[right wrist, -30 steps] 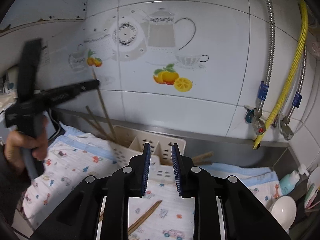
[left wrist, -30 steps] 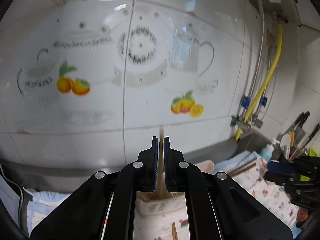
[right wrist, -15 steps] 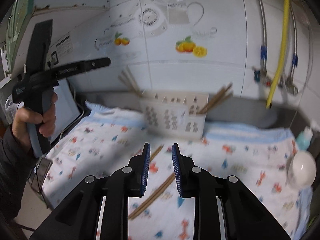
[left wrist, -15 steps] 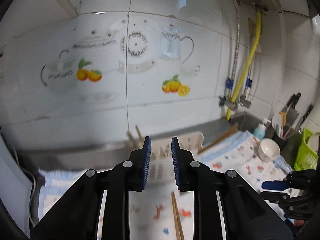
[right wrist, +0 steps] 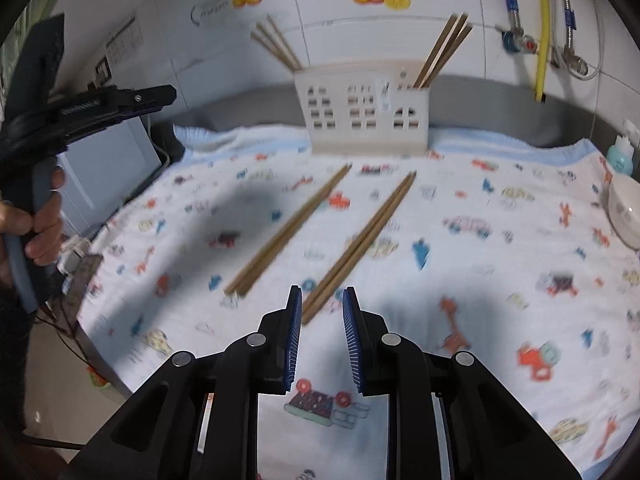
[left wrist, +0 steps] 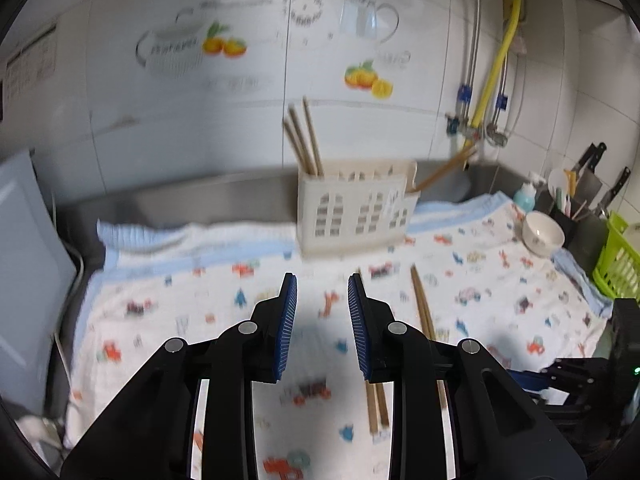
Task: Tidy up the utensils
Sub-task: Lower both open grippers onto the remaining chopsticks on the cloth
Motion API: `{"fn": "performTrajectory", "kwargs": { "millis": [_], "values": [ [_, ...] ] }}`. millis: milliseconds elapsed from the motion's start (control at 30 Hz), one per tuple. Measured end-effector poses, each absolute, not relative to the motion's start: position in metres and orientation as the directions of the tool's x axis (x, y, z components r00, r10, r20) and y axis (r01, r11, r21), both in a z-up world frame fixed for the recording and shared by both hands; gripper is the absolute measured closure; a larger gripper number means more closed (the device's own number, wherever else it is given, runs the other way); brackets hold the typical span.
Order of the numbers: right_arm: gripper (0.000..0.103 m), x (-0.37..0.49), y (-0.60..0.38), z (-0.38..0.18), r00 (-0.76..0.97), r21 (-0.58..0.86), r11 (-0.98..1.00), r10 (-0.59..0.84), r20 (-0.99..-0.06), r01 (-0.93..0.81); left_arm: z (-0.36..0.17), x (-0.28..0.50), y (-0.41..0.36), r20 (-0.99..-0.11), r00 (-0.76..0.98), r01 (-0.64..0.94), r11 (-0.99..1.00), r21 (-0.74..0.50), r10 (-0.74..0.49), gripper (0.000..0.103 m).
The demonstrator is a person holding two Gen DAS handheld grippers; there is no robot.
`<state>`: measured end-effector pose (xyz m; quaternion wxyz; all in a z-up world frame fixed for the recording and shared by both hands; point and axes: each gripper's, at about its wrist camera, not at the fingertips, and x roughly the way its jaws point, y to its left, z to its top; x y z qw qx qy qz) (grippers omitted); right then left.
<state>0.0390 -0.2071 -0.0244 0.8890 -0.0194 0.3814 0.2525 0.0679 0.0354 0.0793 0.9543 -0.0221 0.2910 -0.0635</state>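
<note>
A cream utensil holder (right wrist: pixel 366 110) with window cut-outs stands at the back of a patterned cloth (right wrist: pixel 460 248); it also shows in the left wrist view (left wrist: pixel 356 208). Chopsticks stand in its left end (right wrist: pixel 276 44) and its right end (right wrist: pixel 442 50). Two loose bundles of wooden chopsticks lie on the cloth, a left one (right wrist: pixel 288 230) and a right one (right wrist: pixel 360 246). My right gripper (right wrist: pixel 319 296) is open and empty, just above the near tip of the right bundle. My left gripper (left wrist: pixel 319 284) is open and empty, held above the cloth; it also shows in the right wrist view (right wrist: pixel 120 100).
A white bowl (left wrist: pixel 542 234) sits at the cloth's right edge, with a teal bottle (left wrist: pixel 526 196), knives and a green basket (left wrist: pixel 618 264) beyond. Pipes and a yellow hose (left wrist: pixel 496 68) run down the tiled wall. A grey panel (left wrist: pixel 28 264) stands at the left.
My left gripper opened and let a chopstick go into the holder's left end, then drew back. My right gripper pulled back and tilted down toward the loose chopsticks.
</note>
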Motion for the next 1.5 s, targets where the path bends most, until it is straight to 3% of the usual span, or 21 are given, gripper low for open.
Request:
{"fn": "performTrajectory", "kwargs": {
  "millis": [433,633,967,1333,1500],
  "values": [
    [0.088,0.054,-0.183,-0.063,0.556,0.141,0.887,0.393,-0.733,-0.441,-0.004,0.061,0.048,-0.663,0.729,0.072,0.982,-0.172,-0.17,0.076],
    [0.093,0.054,-0.189,-0.064,0.59,0.081,0.913,0.324,-0.739,-0.399,-0.017,0.06,0.044,-0.681,0.707,0.083,0.979,-0.185,-0.189,0.076],
    [0.089,0.056,-0.187,-0.059,0.599,0.128,0.911,0.358,-0.717,-0.392,-0.037,0.057,0.026,-0.712,0.667,0.116,0.975,-0.192,-0.219,0.076],
    [0.089,0.062,-0.172,-0.067,0.618,0.065,0.937,0.279,-0.735,-0.344,-0.043,0.059,0.017,-0.715,0.65,0.151,0.966,-0.21,-0.257,0.076],
    [0.093,0.064,-0.182,-0.065,0.629,0.067,0.943,0.269,-0.729,-0.325,-0.046,0.062,0.006,-0.723,0.633,0.183,0.961,-0.208,-0.277,0.076]
  ]
}}
